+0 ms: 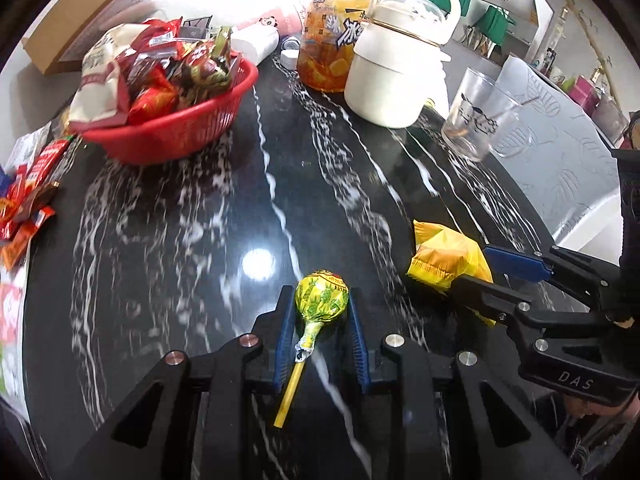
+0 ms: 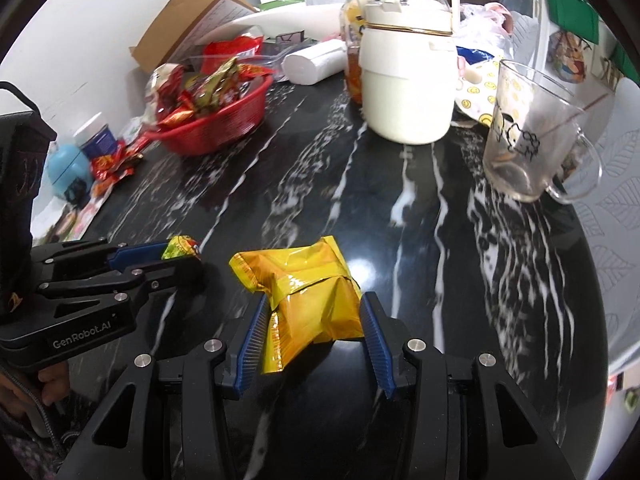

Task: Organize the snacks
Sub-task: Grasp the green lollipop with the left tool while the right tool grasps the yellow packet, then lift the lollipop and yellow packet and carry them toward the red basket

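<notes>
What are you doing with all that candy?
A person is tidying snacks with a gripper in each hand. The left gripper is shut on a lollipop in a green-yellow wrapper. The right gripper is shut on a yellow snack packet. Both are held above the black marble table. The red basket farther back is already heaped with snacks.

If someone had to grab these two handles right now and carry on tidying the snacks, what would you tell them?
Left tool: shut on the lollipop, above the table.
Right tool: shut on the yellow packet, also above the table.
Red basket: at the far left, already heaped with snacks.
Done: both items picked up.
Left: probably drop both in the basket, then collect the loose red packets at the table's left edge.
</notes>
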`<state>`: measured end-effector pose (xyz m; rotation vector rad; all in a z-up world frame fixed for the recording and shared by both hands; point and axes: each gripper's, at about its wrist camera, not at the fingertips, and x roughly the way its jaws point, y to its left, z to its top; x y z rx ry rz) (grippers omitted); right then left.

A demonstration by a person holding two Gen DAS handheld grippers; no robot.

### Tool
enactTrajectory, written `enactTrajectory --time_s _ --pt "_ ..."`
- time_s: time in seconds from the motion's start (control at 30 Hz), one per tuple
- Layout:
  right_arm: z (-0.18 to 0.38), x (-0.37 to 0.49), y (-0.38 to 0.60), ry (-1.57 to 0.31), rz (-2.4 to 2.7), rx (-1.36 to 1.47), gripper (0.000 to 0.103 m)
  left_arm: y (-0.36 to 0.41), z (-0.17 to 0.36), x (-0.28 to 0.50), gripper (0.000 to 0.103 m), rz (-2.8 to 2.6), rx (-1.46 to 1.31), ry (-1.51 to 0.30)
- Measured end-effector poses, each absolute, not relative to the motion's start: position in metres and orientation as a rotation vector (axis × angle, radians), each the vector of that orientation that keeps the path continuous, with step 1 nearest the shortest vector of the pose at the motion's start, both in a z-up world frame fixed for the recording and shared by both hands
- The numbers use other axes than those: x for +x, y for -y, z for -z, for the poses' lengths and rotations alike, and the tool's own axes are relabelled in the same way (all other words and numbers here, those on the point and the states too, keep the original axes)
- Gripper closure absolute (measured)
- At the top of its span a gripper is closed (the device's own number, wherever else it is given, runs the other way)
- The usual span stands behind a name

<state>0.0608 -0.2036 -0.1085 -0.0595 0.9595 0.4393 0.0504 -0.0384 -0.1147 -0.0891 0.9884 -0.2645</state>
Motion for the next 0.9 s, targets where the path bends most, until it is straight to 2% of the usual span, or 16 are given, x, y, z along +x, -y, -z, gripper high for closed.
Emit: enactTrajectory --time_s 0.33,0.37,0.43,0.47,0.63,0.77,0.9 --pt "0.108 0.025 0.193 -0.969 -0.445 -0.055 0.054 0.030 0.119 0.018 0.078 0.275 -0.088 -1.001" --pt "0.108 0.023 0.192 -0.964 -0.443 -0.063 0.052 0.029 0.120 0.016 0.078 0.274 -0.088 -1.002" --pt "0.110 0.022 0.190 -0.970 -0.440 -0.071 0.039 0.028 0.121 0.016 0.078 0.271 -0.090 -1.005" --pt "0.112 0.024 0.190 -0.976 -0.439 -0.071 0.036 0.027 0.122 0.015 0.078 0.269 -0.091 -1.006" --pt "0.123 0.030 0.185 -0.994 -0.438 -0.105 0.034 0.022 0.124 0.013 0.078 0.256 -0.103 -1.004" --pt "0.124 0.032 0.181 -0.989 -0.436 -0.136 0.034 0.021 0.125 0.013 0.078 0.256 -0.110 -1.001" --pt "0.123 0.031 0.180 -0.979 -0.454 -0.119 0.048 0.020 0.125 0.013 0.078 0.254 -0.116 -0.999"
